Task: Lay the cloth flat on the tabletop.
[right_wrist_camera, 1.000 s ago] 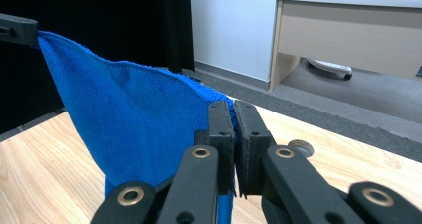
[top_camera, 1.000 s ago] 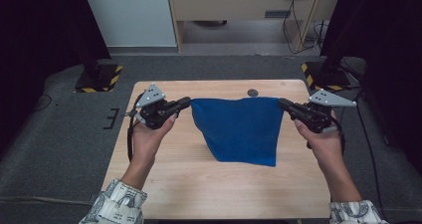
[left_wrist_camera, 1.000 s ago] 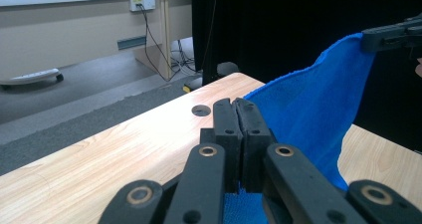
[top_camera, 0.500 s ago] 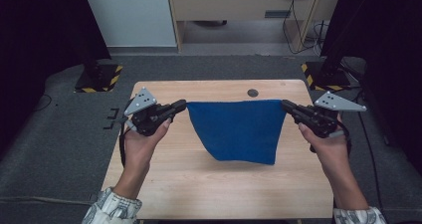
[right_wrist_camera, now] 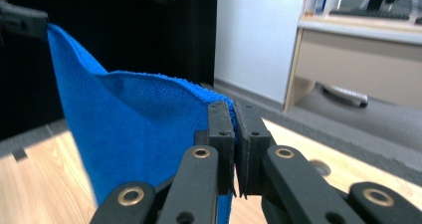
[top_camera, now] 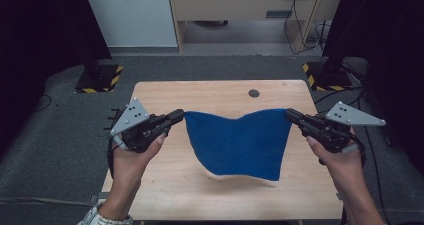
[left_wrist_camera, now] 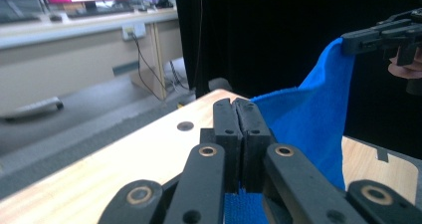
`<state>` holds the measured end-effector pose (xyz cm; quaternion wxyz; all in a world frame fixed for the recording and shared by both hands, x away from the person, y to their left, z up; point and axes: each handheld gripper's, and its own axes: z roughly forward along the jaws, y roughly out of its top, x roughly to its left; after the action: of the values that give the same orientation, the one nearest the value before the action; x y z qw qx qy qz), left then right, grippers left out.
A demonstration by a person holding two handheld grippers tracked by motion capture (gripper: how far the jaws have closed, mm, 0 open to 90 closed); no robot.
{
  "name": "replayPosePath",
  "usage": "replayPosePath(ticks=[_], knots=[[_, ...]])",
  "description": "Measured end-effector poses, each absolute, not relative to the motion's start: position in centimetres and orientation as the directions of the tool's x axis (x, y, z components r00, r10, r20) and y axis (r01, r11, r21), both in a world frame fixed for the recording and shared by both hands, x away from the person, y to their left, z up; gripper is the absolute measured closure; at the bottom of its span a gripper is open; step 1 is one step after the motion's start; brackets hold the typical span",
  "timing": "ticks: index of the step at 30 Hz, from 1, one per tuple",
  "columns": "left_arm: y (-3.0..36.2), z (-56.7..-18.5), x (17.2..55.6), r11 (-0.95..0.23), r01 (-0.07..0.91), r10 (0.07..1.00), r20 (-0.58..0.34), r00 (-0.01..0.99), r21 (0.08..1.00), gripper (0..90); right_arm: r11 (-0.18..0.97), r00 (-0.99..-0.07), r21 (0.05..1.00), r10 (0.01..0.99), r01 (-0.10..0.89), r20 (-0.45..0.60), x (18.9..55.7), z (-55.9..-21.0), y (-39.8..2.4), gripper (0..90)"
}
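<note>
**Blue cloth lifted, not yet laid down**

Blue cloth [top_camera: 240,142] stretched mid-frame between left tongs [top_camera: 179,116] and right tongs [top_camera: 291,114], each clamped on an upper corner. Hangs above the wooden counter [top_camera: 210,92], lower edge seemingly just clear of the wood. Pick-up and spreading look done; laying flat or folding probably left.

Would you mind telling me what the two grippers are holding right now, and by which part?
Both hold the blue cloth: the left gripper pinches one upper corner, the right gripper the other, so it hangs between them above the table.
</note>
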<state>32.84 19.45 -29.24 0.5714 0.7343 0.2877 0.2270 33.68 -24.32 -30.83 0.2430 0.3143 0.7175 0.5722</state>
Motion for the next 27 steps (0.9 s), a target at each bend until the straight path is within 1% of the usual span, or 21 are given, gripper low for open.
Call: replayPosePath(ticks=[1, 2, 3, 7, 11, 14, 18, 20, 24, 27], knots=[[19.4, -30.0, 33.9, -0.190, 0.192, 0.691, -0.007, 0.722, 0.963, 88.8, 0.168, -0.682, 0.965, 0.731, 0.200, 0.014, 34.6, -31.7, -24.0, 87.0], [19.4, -30.0, 33.9, -0.190, 0.192, 0.691, -0.007, 0.722, 0.963, 88.8, 0.168, -0.682, 0.965, 0.731, 0.200, 0.014, 34.6, -31.7, -24.0, 87.0], [19.3, -30.7, 34.9, -0.193, 0.219, 0.698, -0.023, 0.715, 0.956, 88.8, 0.183, -0.678, 0.960, 0.735, 0.211, 0.009, 35.2, -32.1, -23.9, 86.9], [19.1, -32.5, 37.3, -0.190, 0.262, 0.714, -0.049, 0.698, 0.946, 88.8, 0.220, -0.655, 0.936, 0.755, 0.275, 0.015, 38.1, -34.5, -23.4, 86.9], [18.9, -34.4, 39.9, -0.179, 0.305, 0.732, -0.081, 0.677, 0.935, 88.8, 0.238, -0.642, 0.917, 0.767, 0.321, 0.026, 40.5, -36.5, -23.2, 86.9], [18.8, -35.9, 41.8, -0.178, 0.356, 0.751, -0.107, 0.652, 0.917, 88.8, 0.236, -0.628, 0.906, 0.777, 0.352, 0.041, 42.2, -37.8, -23.2, 86.9], [18.7, -37.2, 43.0, -0.161, 0.382, 0.756, -0.135, 0.640, 0.910, 88.8, 0.238, -0.615, 0.895, 0.787, 0.377, 0.050, 43.6, -38.9, -23.2, 86.9], [18.5, -37.6, 43.4, -0.170, 0.387, 0.763, -0.128, 0.633, 0.906, 88.8, 0.239, -0.614, 0.893, 0.787, 0.381, 0.051, 44.1, -39.2, -23.1, 86.9], [18.5, -38.2, 44.1, -0.170, 0.396, 0.775, -0.126, 0.619, 0.902, 88.8, 0.209, -0.607, 0.891, 0.790, 0.403, 0.089, 45.5, -39.8, -23.0, 86.9], [18.6, -38.6, 44.6, -0.169, 0.400, 0.783, -0.124, 0.610, 0.901, 88.8, 0.219, -0.597, 0.884, 0.798, 0.412, 0.080, 46.5, -40.1, -22.7, 86.8]])
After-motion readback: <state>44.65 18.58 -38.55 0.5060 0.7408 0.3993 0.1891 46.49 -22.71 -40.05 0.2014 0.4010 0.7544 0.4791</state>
